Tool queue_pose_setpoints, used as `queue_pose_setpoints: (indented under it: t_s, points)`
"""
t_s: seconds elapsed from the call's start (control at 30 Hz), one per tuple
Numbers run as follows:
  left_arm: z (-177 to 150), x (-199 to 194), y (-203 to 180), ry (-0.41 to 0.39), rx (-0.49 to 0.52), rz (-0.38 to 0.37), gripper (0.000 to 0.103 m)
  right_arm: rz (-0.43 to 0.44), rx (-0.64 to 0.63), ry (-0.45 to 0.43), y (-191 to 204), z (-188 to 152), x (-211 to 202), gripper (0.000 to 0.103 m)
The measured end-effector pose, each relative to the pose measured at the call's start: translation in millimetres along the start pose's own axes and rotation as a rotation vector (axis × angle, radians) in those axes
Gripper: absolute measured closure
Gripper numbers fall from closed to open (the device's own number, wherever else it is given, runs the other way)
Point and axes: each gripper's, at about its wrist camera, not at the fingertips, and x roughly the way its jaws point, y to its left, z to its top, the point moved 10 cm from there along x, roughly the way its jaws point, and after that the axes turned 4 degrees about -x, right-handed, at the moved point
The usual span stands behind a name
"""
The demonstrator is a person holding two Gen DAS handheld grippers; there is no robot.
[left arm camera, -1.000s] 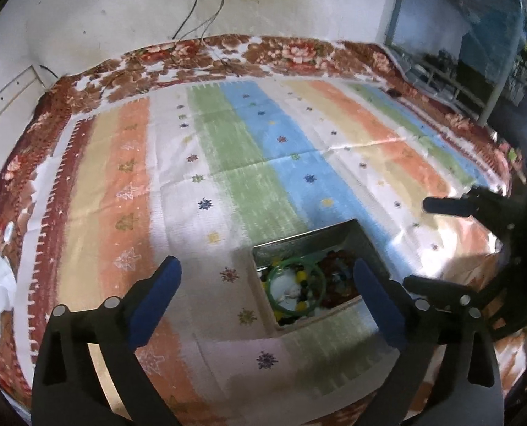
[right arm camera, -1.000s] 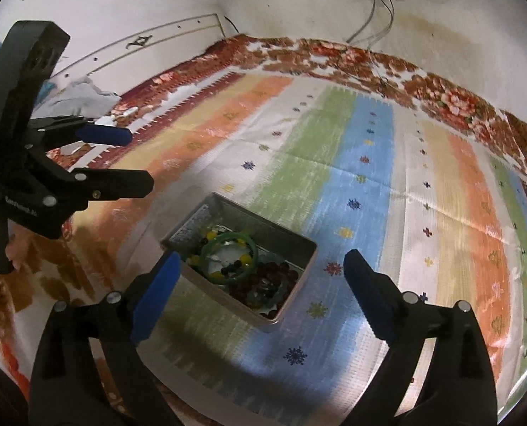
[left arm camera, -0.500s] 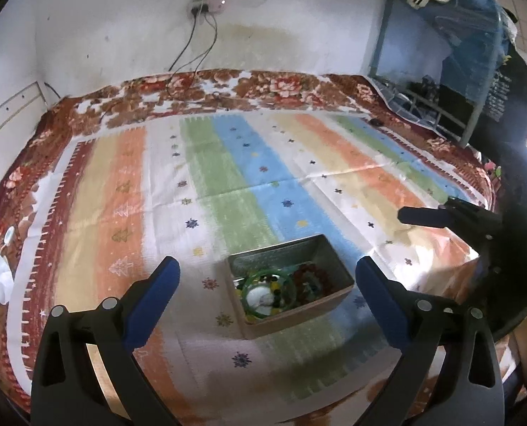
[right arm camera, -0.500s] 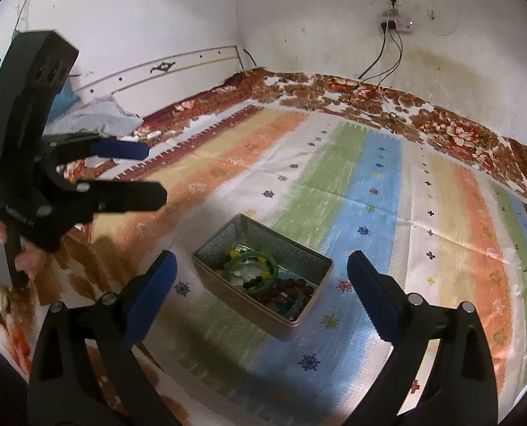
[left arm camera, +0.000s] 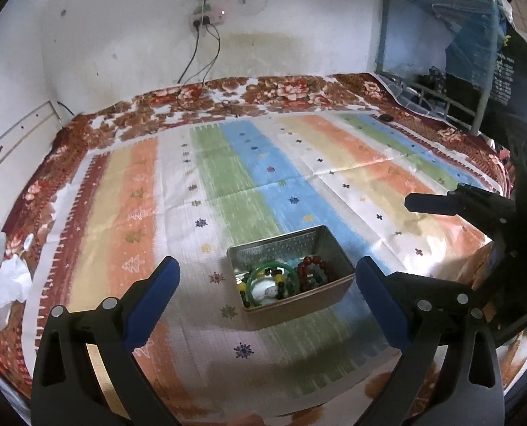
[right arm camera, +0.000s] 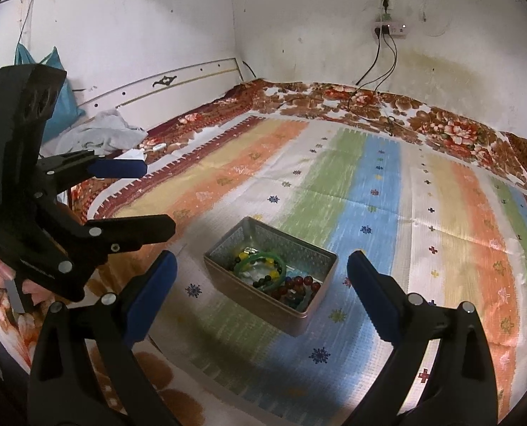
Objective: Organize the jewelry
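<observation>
Metal tin with jewelry lower centre, ahead between left gripper fingers; right gripper likewise. Both spread wide, empty. Tin's long axis diagonal.

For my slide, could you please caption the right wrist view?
Both open grippers, right and left, hover over a jewelry-filled metal tin on a striped cloth.

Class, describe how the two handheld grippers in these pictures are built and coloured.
Both are alike. The left gripper and right gripper each have two black plastic arms with silver rivets, ending in blue pads. From the right wrist view, the left gripper's black body bears small white lettering, too small to read.
</observation>
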Motion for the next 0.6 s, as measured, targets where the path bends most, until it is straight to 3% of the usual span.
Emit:
queue_pose_setpoints:
  t_s: [0.6]
  points:
    - [7.4,-14.0,-1.7,-0.082,0.003,0.026,0.006,0.032,0.079,-0.039,-9.3,2.5,-9.7,0.007]
